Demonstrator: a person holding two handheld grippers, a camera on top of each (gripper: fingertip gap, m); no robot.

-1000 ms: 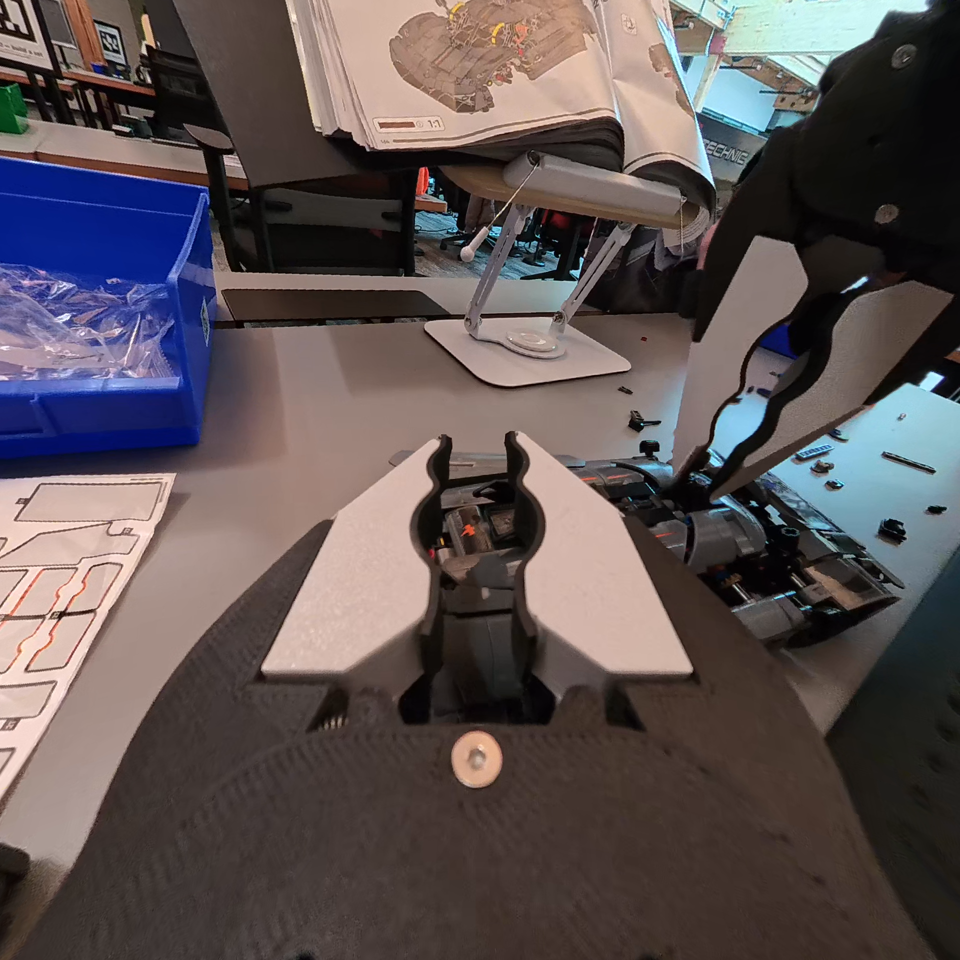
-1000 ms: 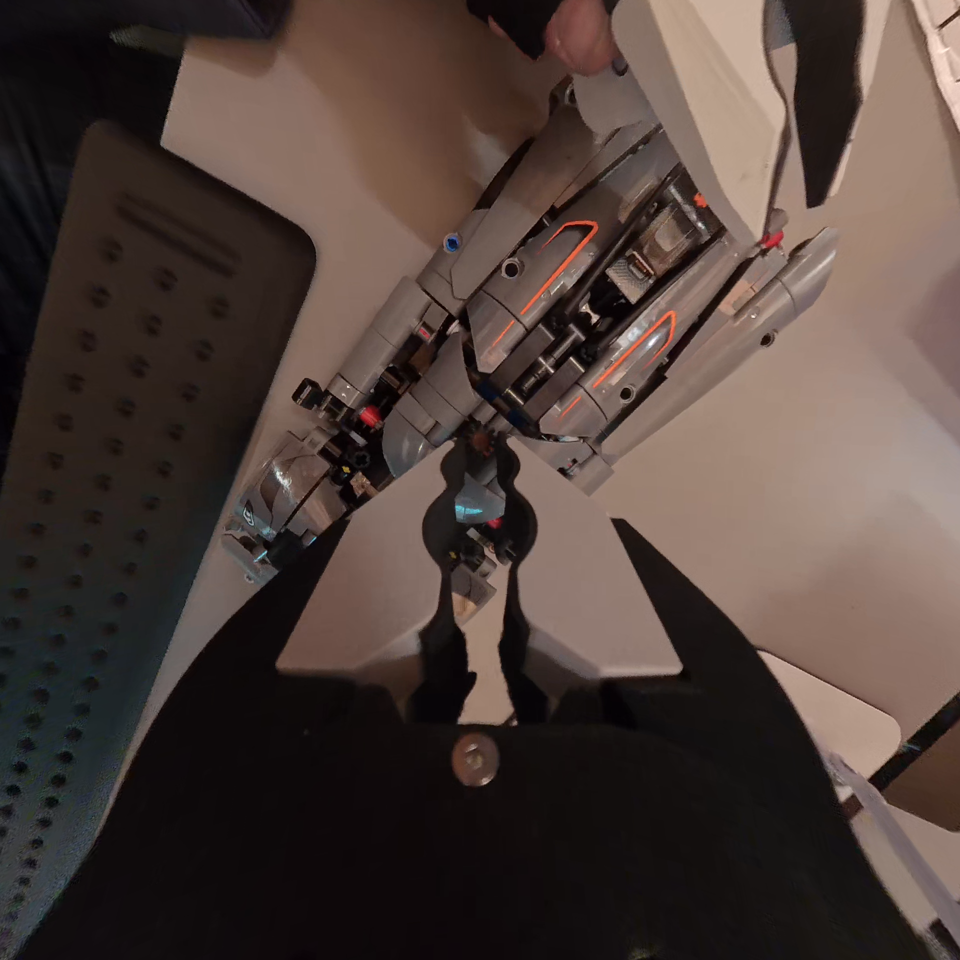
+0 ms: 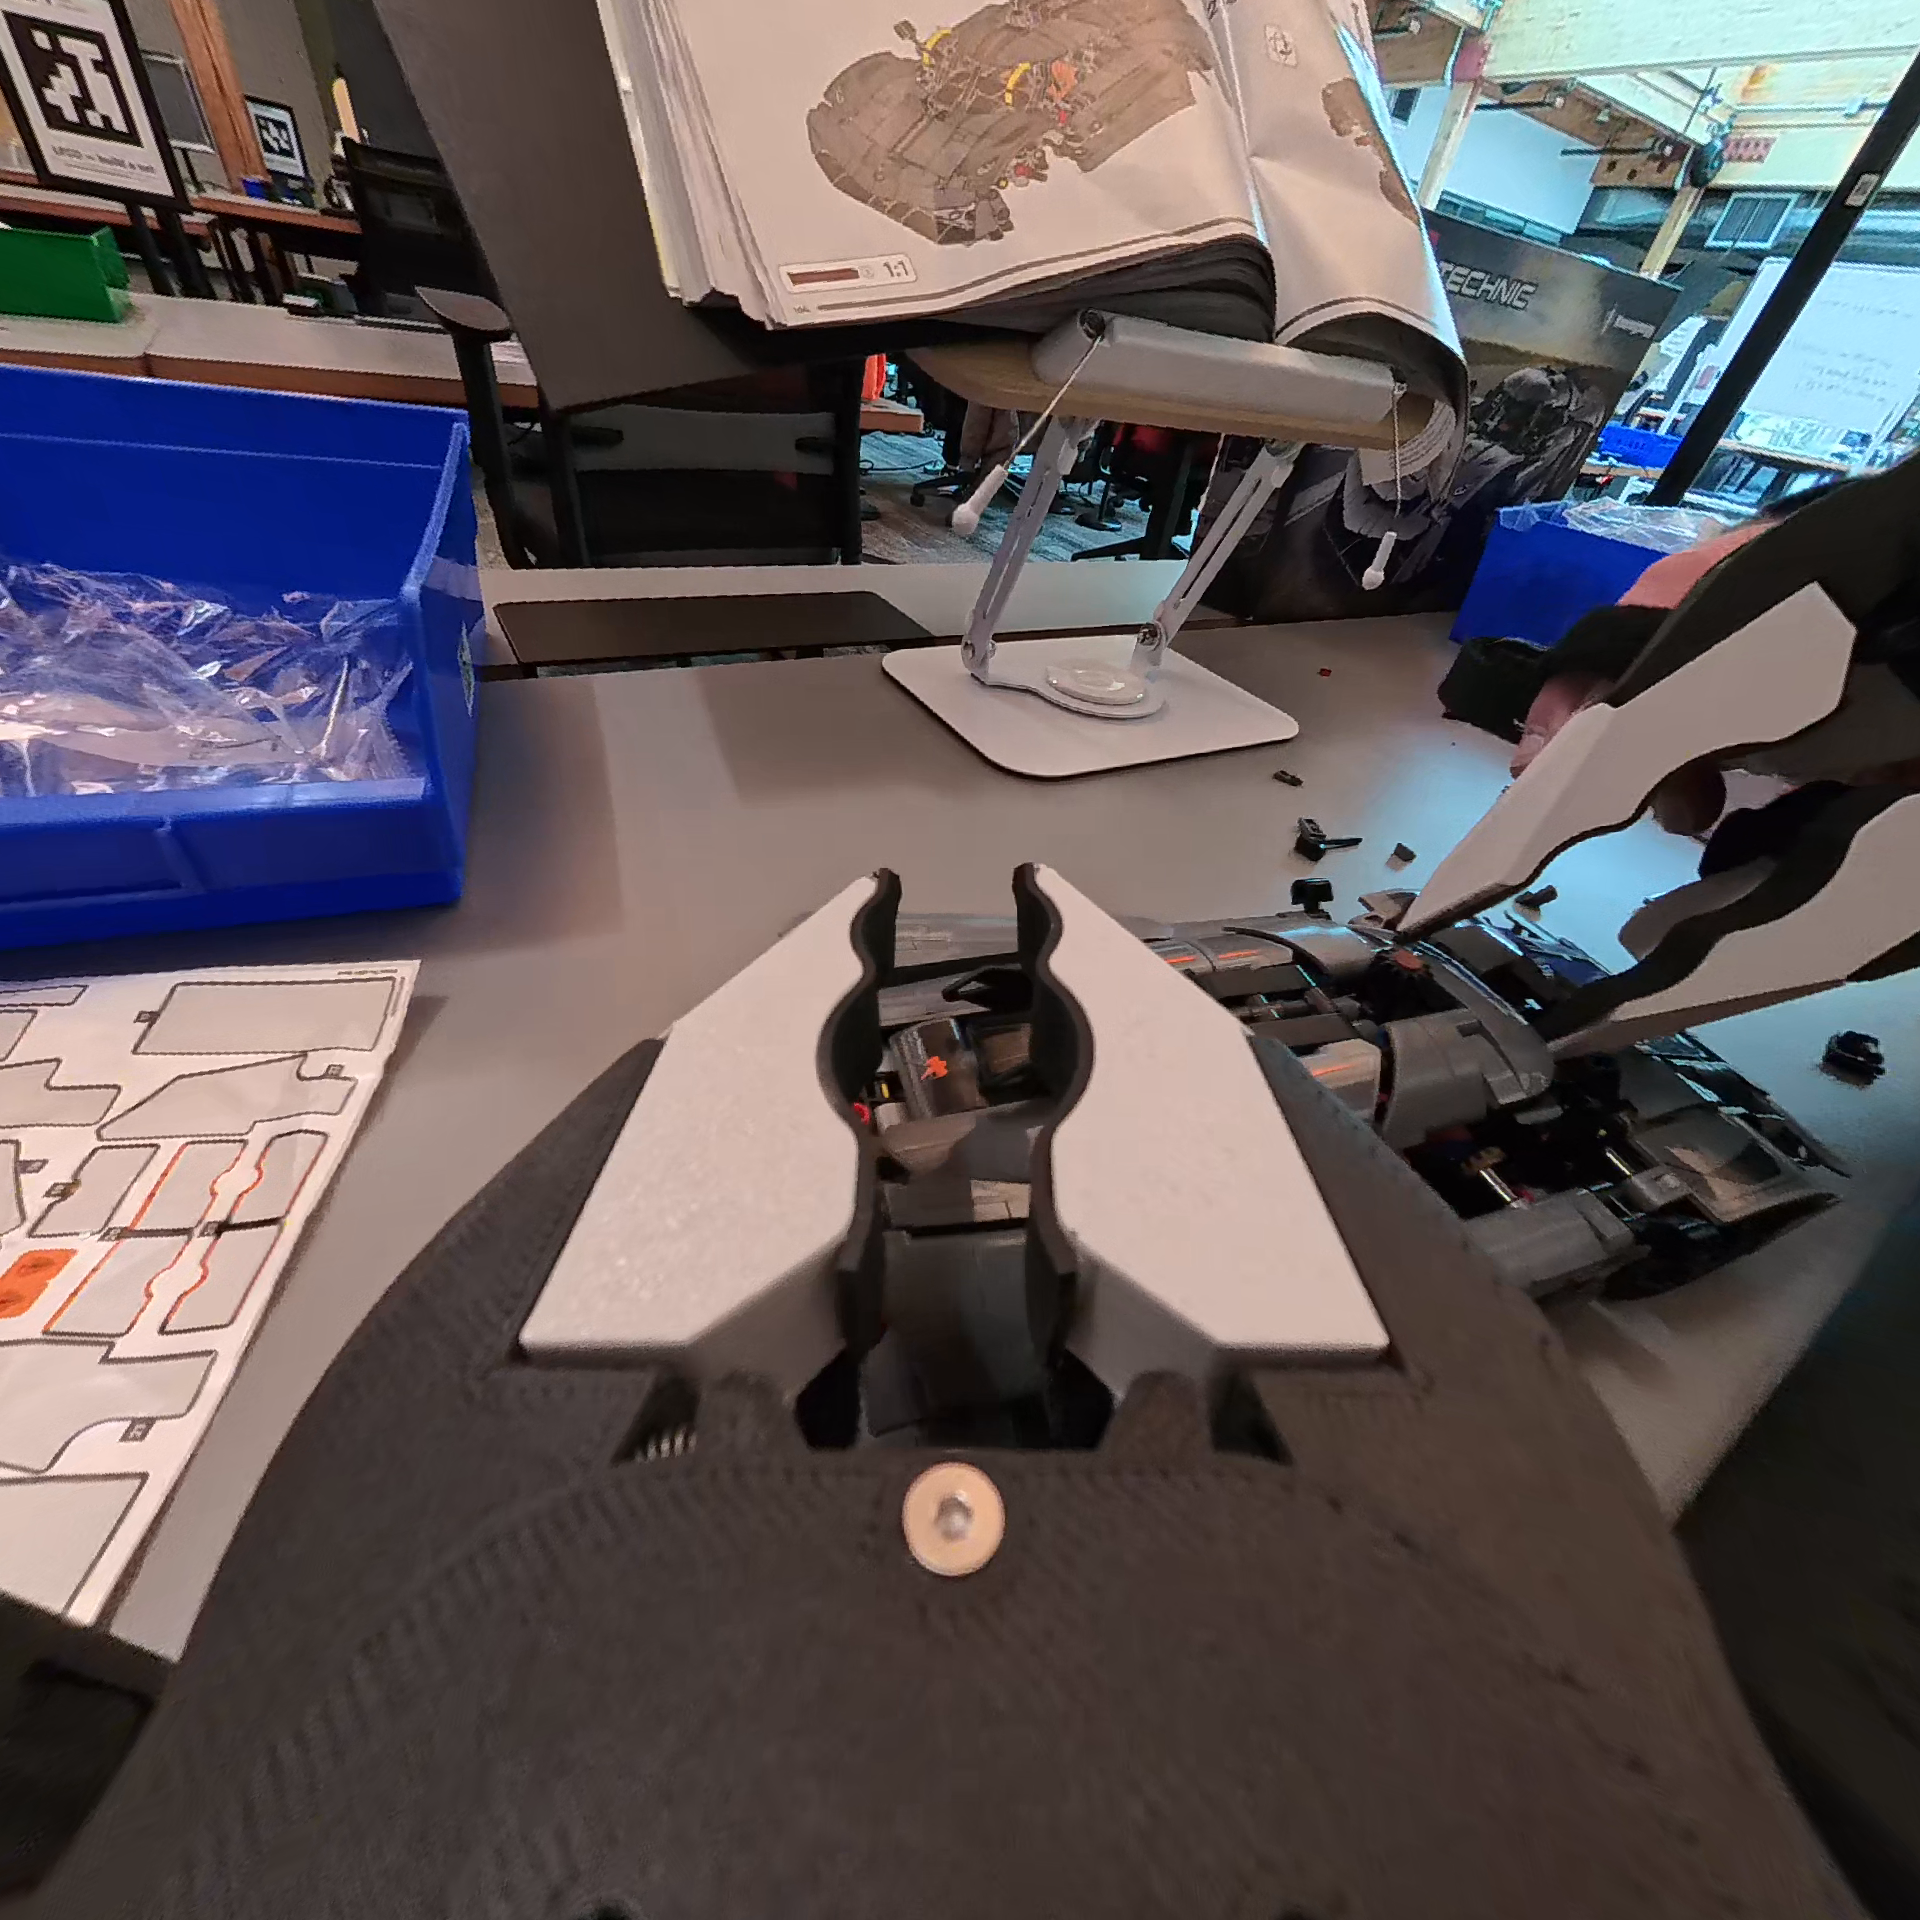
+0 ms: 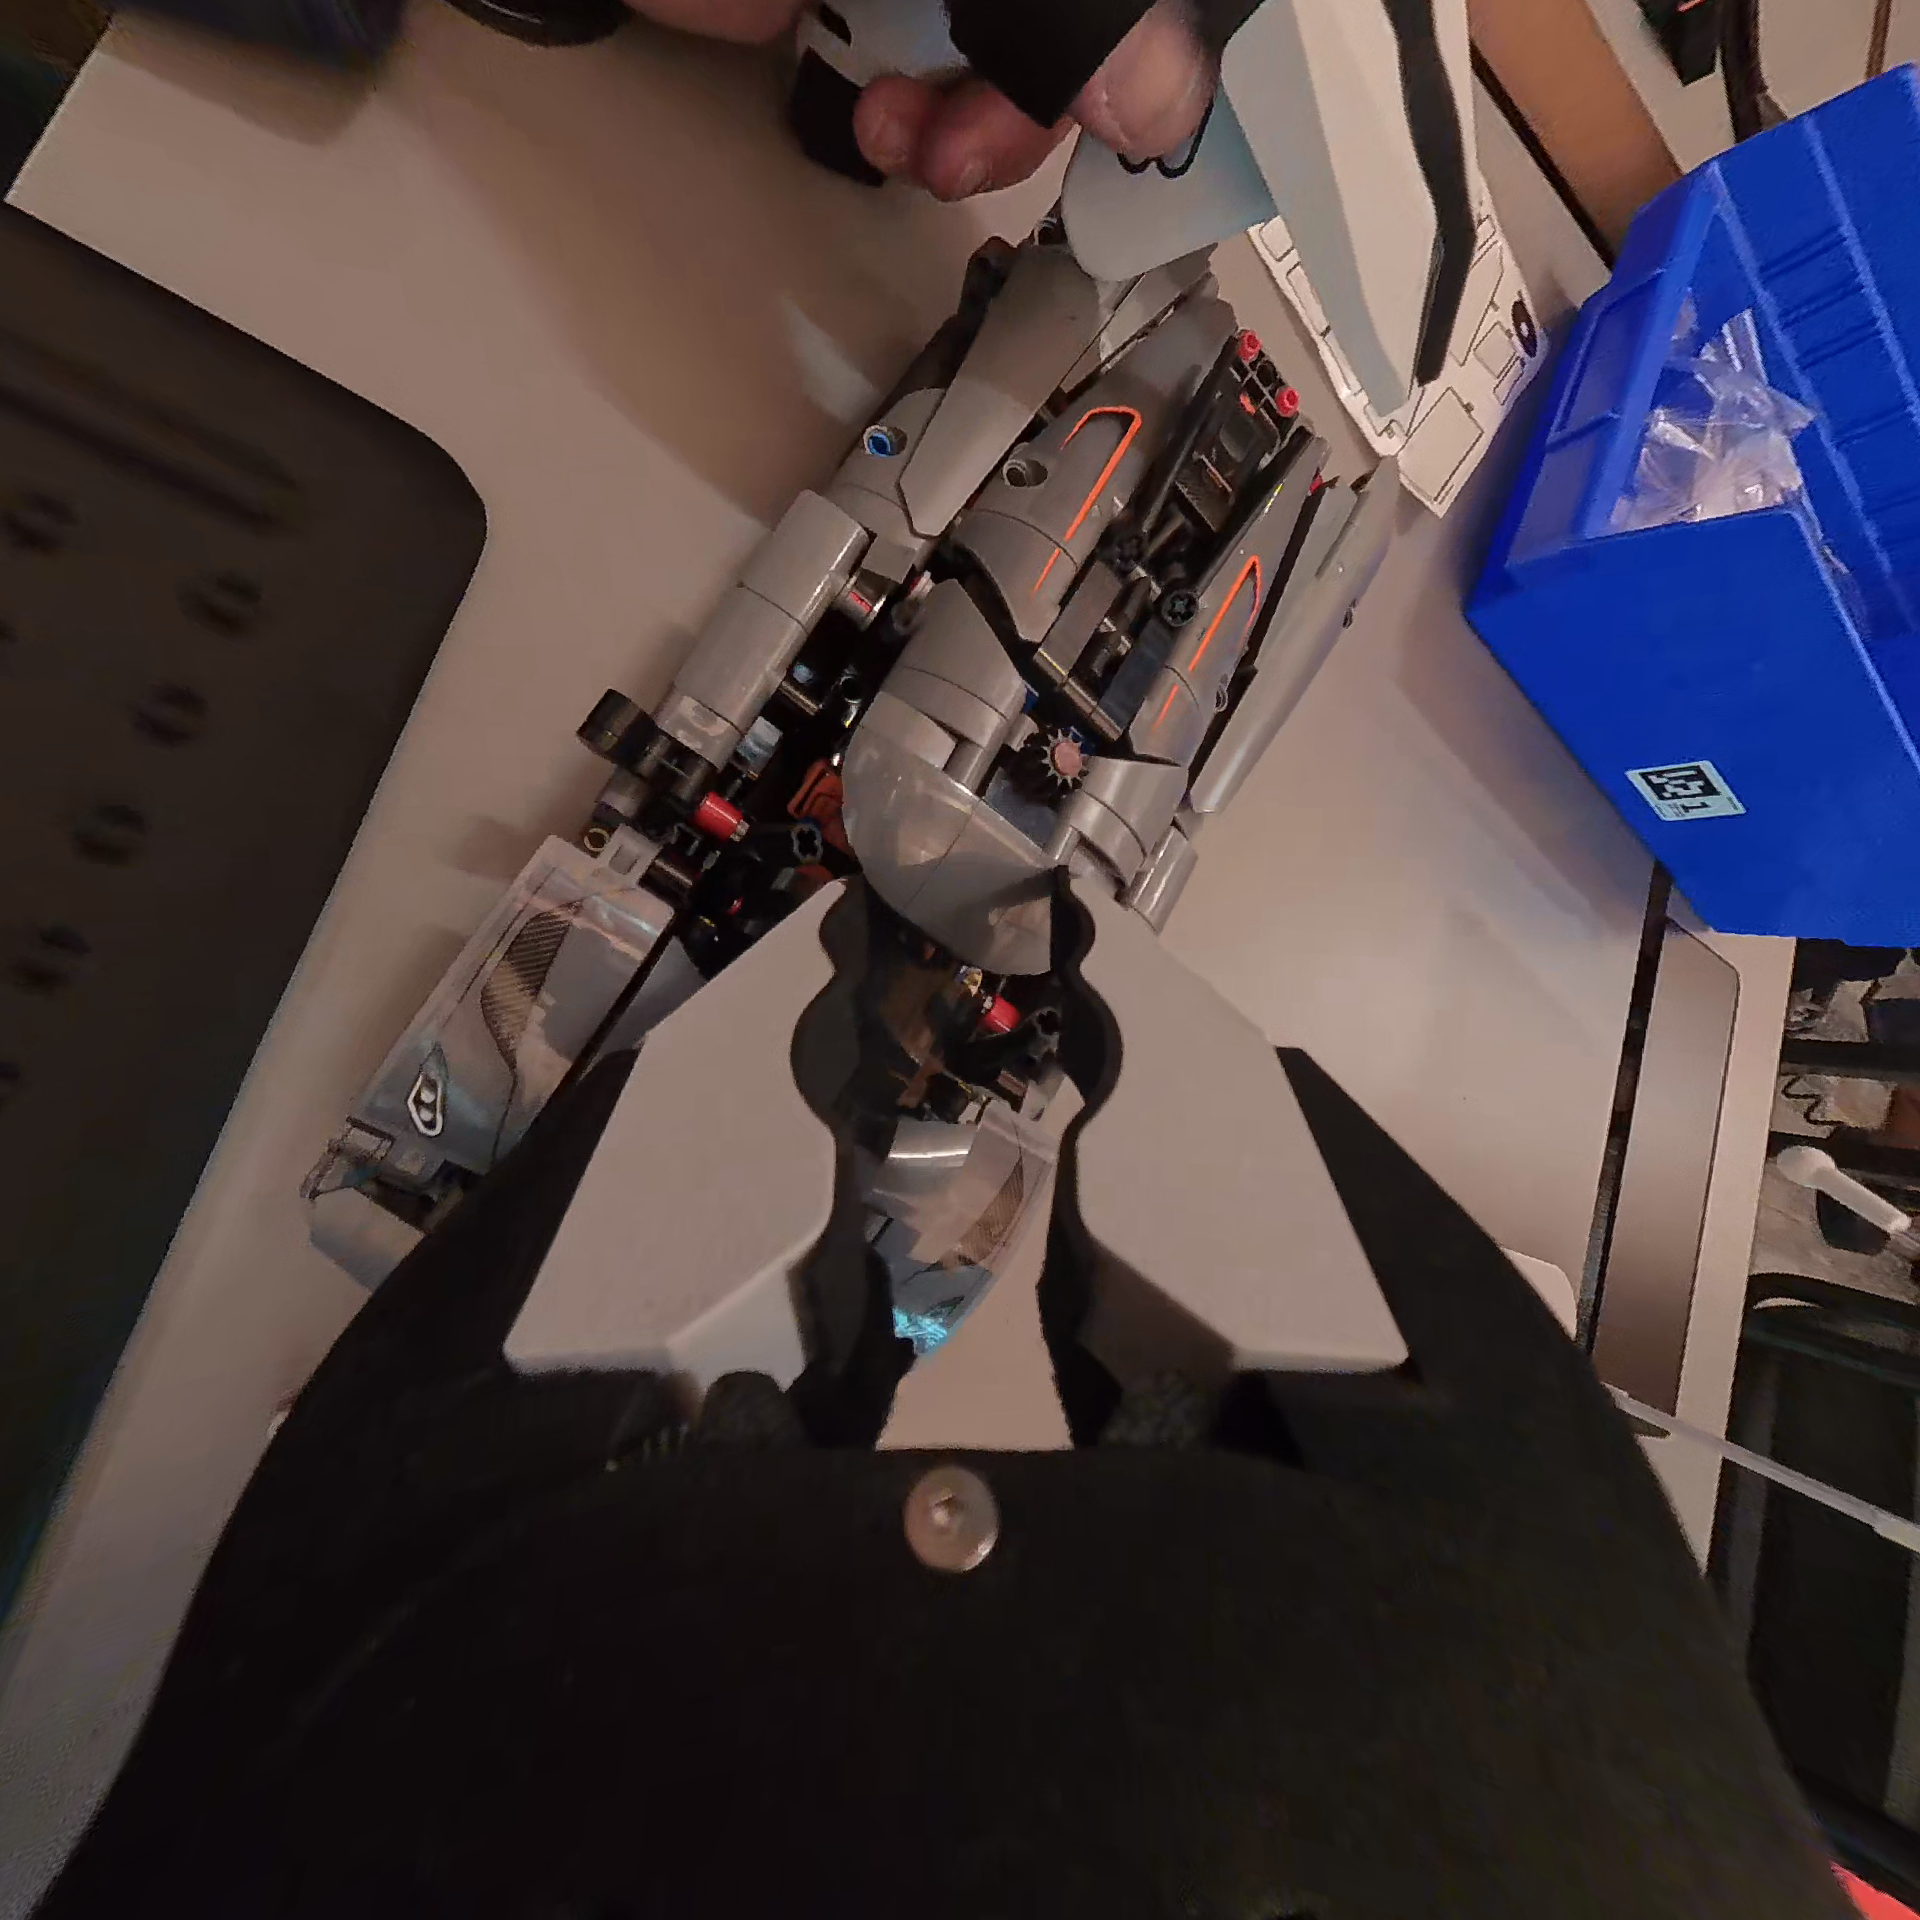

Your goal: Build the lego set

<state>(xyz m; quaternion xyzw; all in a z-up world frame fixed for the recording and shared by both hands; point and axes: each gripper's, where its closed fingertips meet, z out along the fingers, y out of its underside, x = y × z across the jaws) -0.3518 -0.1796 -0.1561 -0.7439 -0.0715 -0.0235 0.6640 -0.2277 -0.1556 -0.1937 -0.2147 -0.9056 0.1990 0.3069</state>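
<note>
A grey lego car [image 3: 1455, 1060] with orange stripes lies on the grey table; it also shows in the right wrist view [image 4: 935, 665]. My left gripper [image 3: 958, 883] is shut on one end of the car, with model parts between its fingers. One of its fingers [image 4: 1143, 208] shows on the car's far end in the right wrist view. My right gripper [image 4: 951, 899] is open and empty, just above the car's rounded grey hood. In the left wrist view it [image 3: 1475, 982] hovers with its upper tip by a small black gear [image 3: 1397, 961], also seen from the right wrist [image 4: 1065, 764].
A blue bin [image 3: 229, 831] with plastic bags stands at the left. A sticker sheet [image 3: 156, 1195] lies in front of it. An instruction booklet [image 3: 987, 156] rests on a white stand [image 3: 1091, 717] behind the car. Small loose pieces [image 3: 1320, 836] lie near the car.
My right gripper has opened and drawn back a little from the car's middle; the black gear now shows free in front of it. My left gripper has kept its hold.
</note>
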